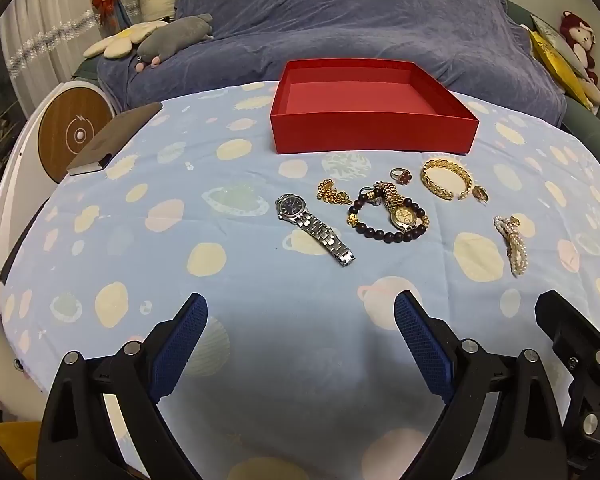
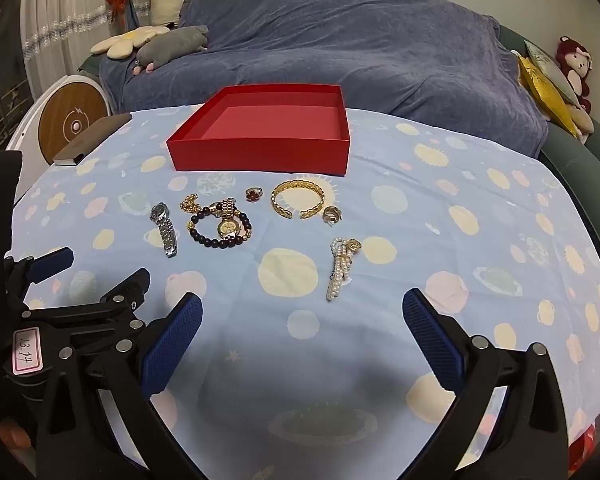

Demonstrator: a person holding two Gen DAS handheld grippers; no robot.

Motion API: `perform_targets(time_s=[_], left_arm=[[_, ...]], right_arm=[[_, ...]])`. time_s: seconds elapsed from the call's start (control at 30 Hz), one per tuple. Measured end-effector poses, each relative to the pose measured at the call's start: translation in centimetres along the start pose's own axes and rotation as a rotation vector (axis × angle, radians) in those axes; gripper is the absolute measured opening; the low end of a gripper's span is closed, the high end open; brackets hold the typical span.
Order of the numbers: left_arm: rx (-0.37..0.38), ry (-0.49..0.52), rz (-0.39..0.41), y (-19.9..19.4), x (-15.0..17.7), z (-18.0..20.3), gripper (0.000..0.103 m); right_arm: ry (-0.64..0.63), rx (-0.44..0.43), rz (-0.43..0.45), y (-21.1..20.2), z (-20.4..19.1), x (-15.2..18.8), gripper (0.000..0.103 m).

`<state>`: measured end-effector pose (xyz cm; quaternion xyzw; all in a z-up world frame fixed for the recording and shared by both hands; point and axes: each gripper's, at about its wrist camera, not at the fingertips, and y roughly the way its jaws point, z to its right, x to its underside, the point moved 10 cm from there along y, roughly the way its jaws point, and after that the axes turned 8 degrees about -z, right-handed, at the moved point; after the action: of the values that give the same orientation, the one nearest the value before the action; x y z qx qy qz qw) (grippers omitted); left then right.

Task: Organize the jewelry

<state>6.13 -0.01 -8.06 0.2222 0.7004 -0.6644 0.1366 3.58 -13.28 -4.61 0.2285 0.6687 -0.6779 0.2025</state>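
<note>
**Jewelry spread out before an empty red box, both grippers hanging back**

From the left wrist camera, the left gripper (image 1: 300, 344) hovers low over the planet-print tablecloth (image 1: 140, 240), its blue-padded fingers (image 1: 180, 344) spread wide with nothing between them. Ahead lies a silver watch (image 1: 314, 227), then a gold chain (image 1: 331, 192), a dark bead bracelet (image 1: 384, 228) with a gold watch (image 1: 400, 208) lying across it, a red-stone ring (image 1: 400, 176), a gold cuff bangle (image 1: 446, 180) and a pearl strand (image 1: 512, 244). Behind them all sits the open red box (image 1: 374, 128), nothing inside. A dark notebook (image 1: 116, 140) rests at the table's far left edge.

From the right wrist camera, the right gripper (image 2: 302, 344) is likewise held wide apart and empty, the pearl strand (image 2: 342, 268) nearest its fingers. The left gripper (image 2: 100, 276) shows at the left, near the silver watch (image 2: 164, 228). The red box (image 2: 260, 152) stands beyond the jewelry, in front of a blue-covered sofa (image 2: 340, 40).
</note>
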Motion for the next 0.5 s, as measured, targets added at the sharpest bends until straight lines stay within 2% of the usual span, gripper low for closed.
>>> perform_targets(time_s=[0.13,0.17,0.2,0.4,0.5], left_arm=[[-0.009,0.006,-0.022,0.5,0.1,0.2,0.091],[-0.015,-0.004,0.014,-0.6,-0.1,-0.1,0.091],[-0.014,-0.005,0.017,-0.6,0.0,-0.2,0.091],[-0.015,-0.008,0.010,-0.8,0.1,-0.2,0.091],[-0.011,-0.018,-0.001,-0.8,0.1,-0.3,0.091]], right_arm=[[-0.001,-0.007,-0.002,0.2,-0.2,0.0,0.098],[-0.001,-0.008,-0.002,0.2,-0.3,0.1,0.098],[-0.001,-0.010,-0.004,0.4,-0.3,0.1,0.098],[0.004,-0.003,0.004,-1.3,0.2,0.5,0.098],[0.008,-0.004,0.004,-0.5,0.0,0.4,0.098]])
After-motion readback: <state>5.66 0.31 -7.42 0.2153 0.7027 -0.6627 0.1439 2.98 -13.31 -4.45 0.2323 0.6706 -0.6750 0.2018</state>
